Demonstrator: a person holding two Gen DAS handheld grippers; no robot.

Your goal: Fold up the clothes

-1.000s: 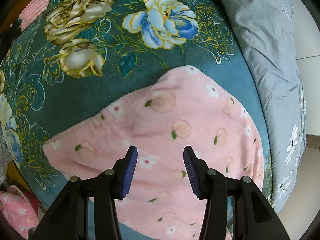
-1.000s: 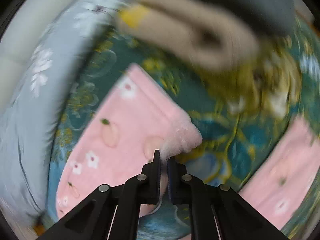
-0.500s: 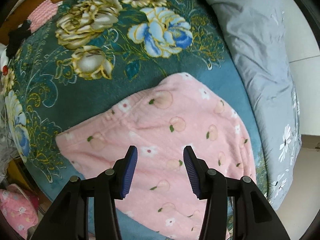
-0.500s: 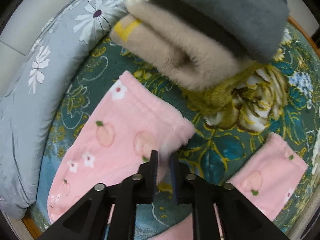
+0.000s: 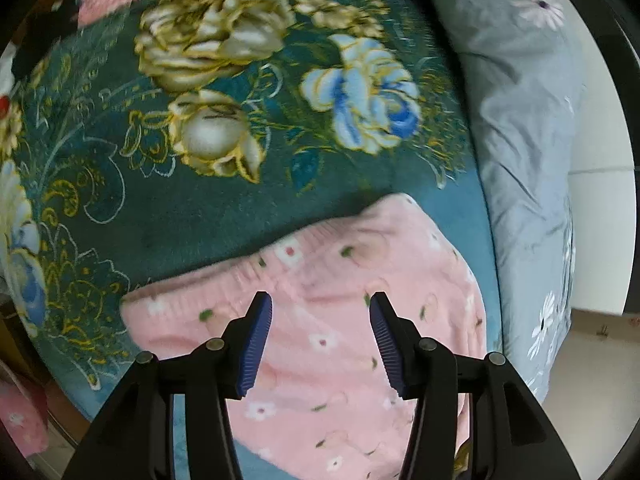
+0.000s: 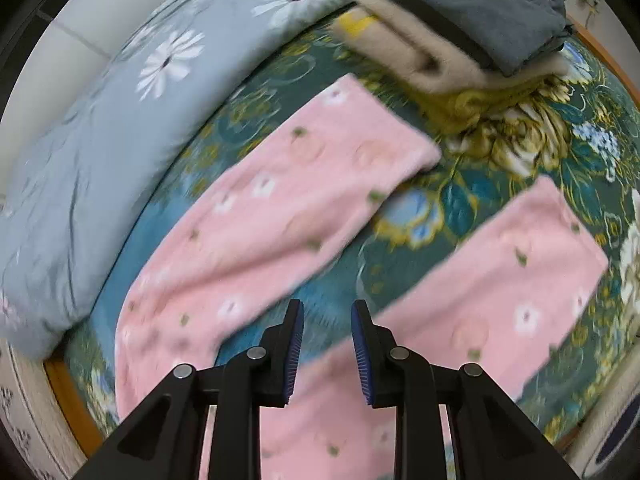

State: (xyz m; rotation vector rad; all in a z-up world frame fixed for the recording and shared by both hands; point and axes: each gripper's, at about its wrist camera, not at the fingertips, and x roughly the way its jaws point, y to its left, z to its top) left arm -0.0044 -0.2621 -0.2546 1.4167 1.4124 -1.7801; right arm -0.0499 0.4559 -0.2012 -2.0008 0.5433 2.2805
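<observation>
Right wrist view: the dark green floral blanket (image 6: 460,216) fills most of the frame, with a grey daisy-print quilt (image 6: 92,152) bunched along its edge from 8 to 11 o'clock and a stack of folded clothes (image 6: 460,36) at 1 o'clock. The pink fleece pyjama trousers (image 6: 288,200) lie flat on the blanket — one leg runs toward 12 o'clock, the other toward 3 o'clock, apart at the cuffs with bare blanket between them.

The left wrist view shows the waistband end (image 5: 248,276) at centre, with open blanket from 9 to 12 o'clock.

Judging by its plush nap, the garment should be light, limp and grippy; it will sag and drag if lifted by one point. The leg cuffs and the elastic waistband look like the firmest places to pinch. The clear blanket between the legs gives room to bring one leg over the other; the quilt and the stack crowd the far side.

The right gripper (image 6: 326,340) hangs over the crotch area, its jaws opening, no cloth between them. The left gripper (image 5: 320,340) is spread over the waist with nothing pinched.
</observation>
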